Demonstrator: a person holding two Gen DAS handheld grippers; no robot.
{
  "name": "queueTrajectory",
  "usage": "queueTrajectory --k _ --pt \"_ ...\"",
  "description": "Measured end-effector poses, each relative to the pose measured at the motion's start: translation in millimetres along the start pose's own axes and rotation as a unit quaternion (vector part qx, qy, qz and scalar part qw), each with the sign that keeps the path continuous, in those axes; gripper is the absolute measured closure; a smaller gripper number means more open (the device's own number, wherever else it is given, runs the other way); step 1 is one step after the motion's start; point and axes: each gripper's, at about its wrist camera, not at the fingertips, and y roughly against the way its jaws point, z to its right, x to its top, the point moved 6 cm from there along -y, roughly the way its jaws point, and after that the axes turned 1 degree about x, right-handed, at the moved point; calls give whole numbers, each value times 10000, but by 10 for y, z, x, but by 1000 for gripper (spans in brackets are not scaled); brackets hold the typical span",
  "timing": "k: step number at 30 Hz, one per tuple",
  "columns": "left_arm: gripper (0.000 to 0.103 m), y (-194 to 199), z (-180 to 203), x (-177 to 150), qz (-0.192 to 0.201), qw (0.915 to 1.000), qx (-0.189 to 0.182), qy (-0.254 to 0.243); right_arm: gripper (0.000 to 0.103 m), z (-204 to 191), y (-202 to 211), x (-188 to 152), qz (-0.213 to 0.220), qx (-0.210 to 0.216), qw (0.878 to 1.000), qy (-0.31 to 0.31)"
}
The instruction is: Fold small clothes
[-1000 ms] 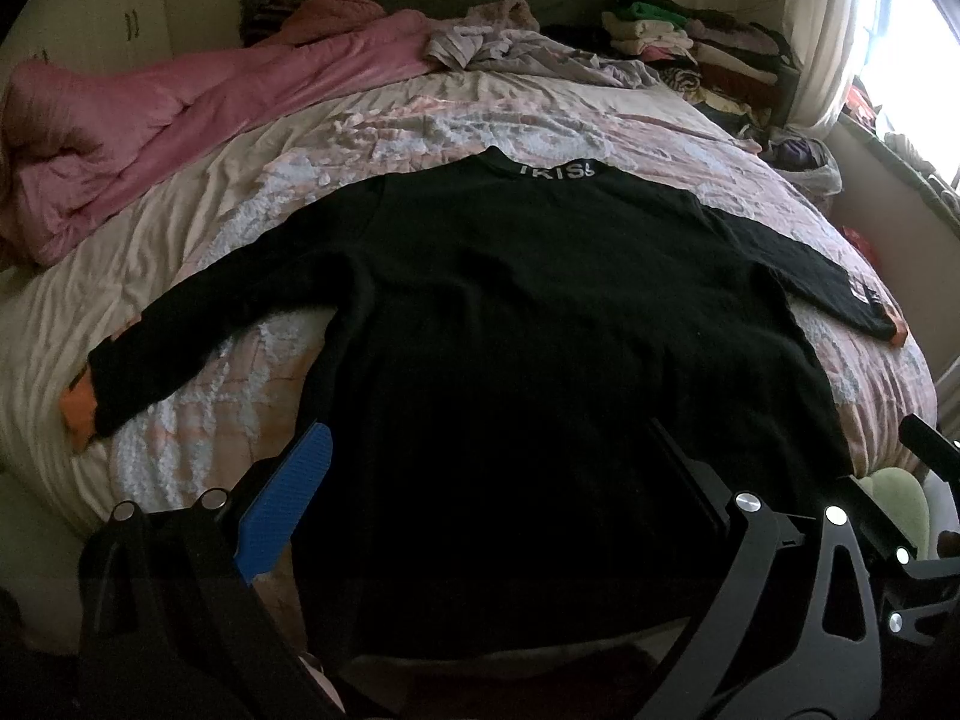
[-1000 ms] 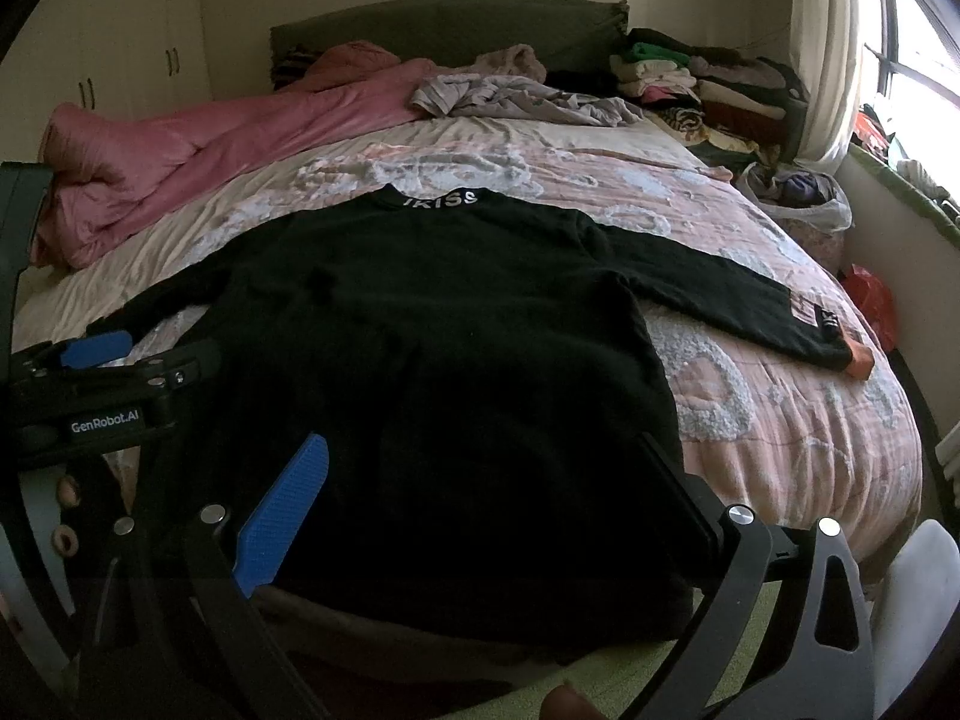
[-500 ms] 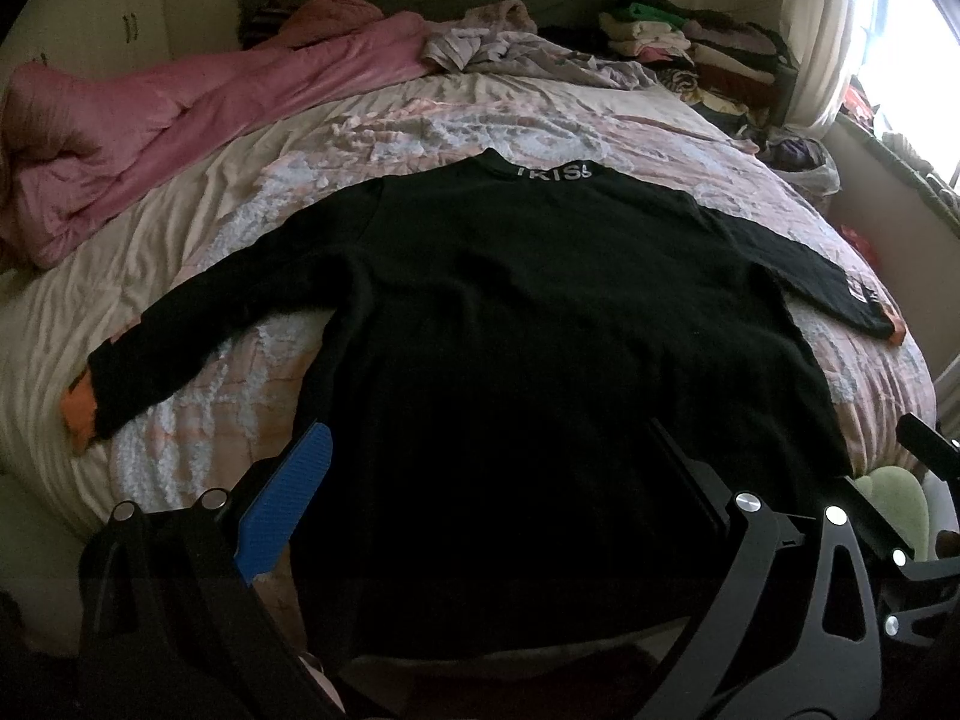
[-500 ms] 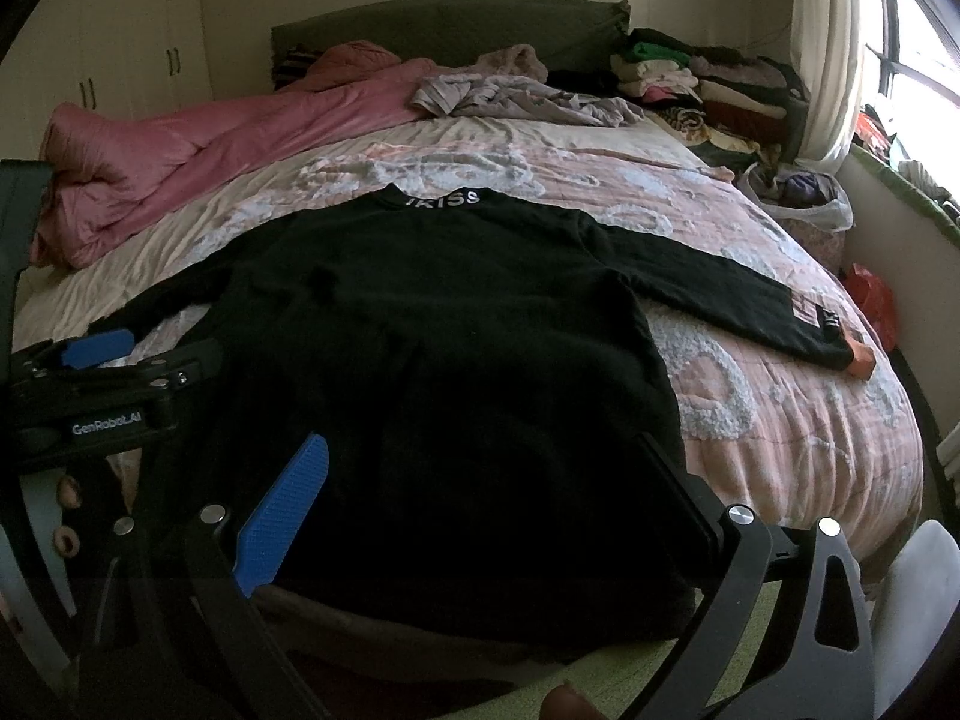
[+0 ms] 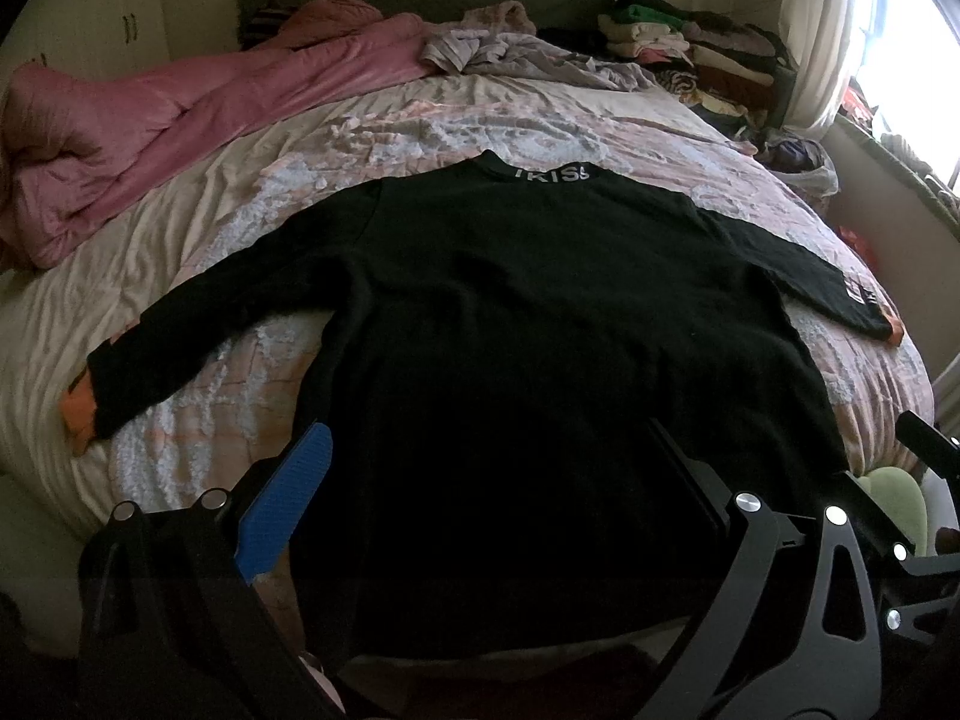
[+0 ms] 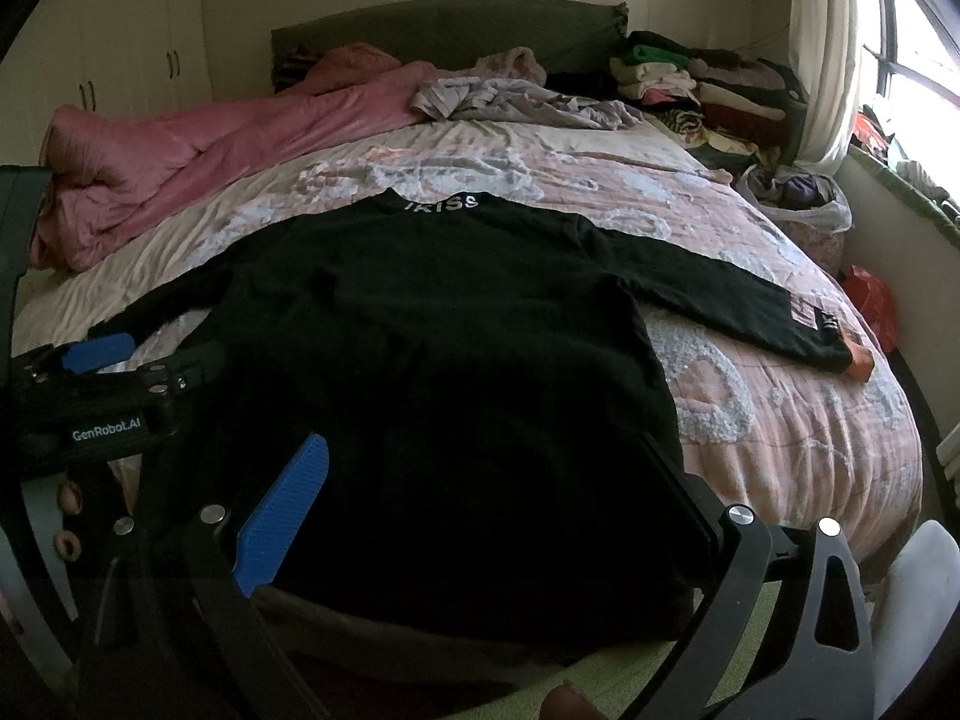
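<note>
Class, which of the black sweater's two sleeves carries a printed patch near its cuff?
The right-hand sleeve, stretched toward the window side; the other sleeve is plain black.

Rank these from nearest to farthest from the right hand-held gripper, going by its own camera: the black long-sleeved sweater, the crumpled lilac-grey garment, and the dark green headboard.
1. Black long-sleeved sweater: spread flat on the bed, directly ahead of the open right hand-held gripper.
2. Crumpled lilac-grey garment: far end of the bed, centre.
3. Dark green headboard: behind it, against the wall.
</note>
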Motion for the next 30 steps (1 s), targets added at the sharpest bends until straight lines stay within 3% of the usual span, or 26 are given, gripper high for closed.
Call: queueTrajectory --k 17,30 --pt "9 -96 96 100 5 9999 -55 -99 4 309 -76 121 86 -128 9995 -270" --pt "9 -251 190 369 19 9998 -143 -141 4 604 -191 295 137 -306 9983 -481"
